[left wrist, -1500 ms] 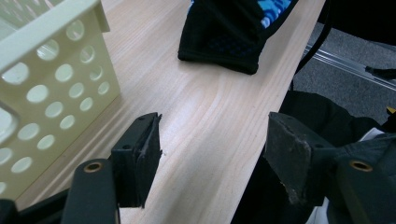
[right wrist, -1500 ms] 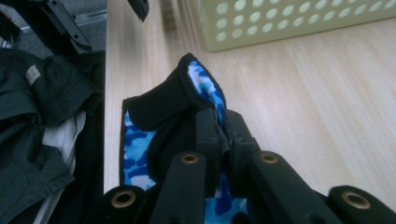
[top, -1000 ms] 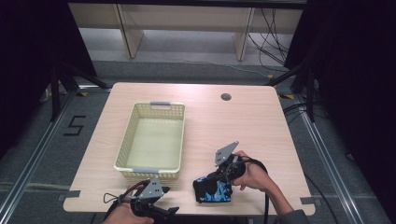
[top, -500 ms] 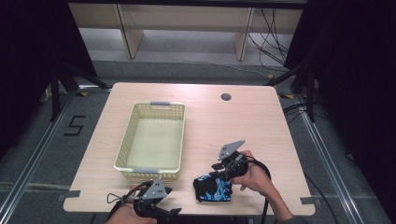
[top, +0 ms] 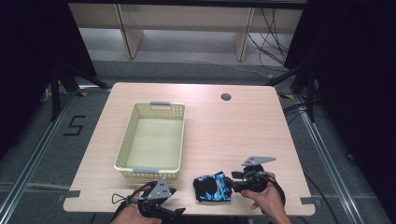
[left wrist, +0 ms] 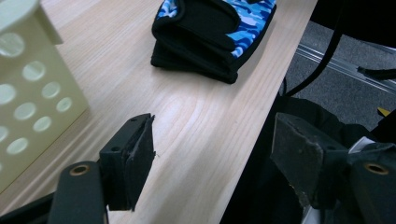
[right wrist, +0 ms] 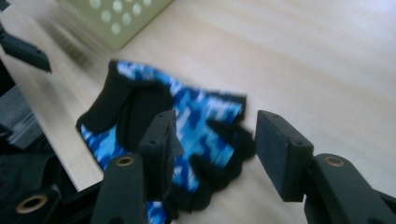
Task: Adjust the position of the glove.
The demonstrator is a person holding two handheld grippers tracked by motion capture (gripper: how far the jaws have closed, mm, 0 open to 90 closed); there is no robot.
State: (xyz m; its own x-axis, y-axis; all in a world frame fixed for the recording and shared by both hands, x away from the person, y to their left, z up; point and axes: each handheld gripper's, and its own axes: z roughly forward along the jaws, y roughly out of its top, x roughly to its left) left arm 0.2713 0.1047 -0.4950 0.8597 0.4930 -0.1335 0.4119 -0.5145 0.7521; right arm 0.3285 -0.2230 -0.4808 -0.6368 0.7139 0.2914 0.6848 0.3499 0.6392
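Note:
A blue camouflage and black fingerless glove [top: 211, 187] lies near the table's front edge, right of the basket's near corner. My right gripper [top: 232, 184] is at the glove's right end, held by a hand. In the right gripper view the right gripper [right wrist: 212, 135] is open, its jaws straddling the finger end of the glove [right wrist: 140, 107], slightly blurred. My left gripper [top: 169, 201] sits at the front edge, left of the glove. In the left gripper view the left gripper [left wrist: 215, 140] is open and empty, with the glove [left wrist: 210, 32] lying ahead of it.
A pale yellow perforated basket [top: 127, 144] stands empty on the left half of the wooden table [top: 233, 130]; its corner [left wrist: 28, 84] is close to my left jaw. A round cable hole [top: 226, 97] sits at the back right. The front table edge runs under the left gripper.
The right gripper has come down and toward the front edge, to the glove's finger end. The glove and the left gripper have stayed about where they were.

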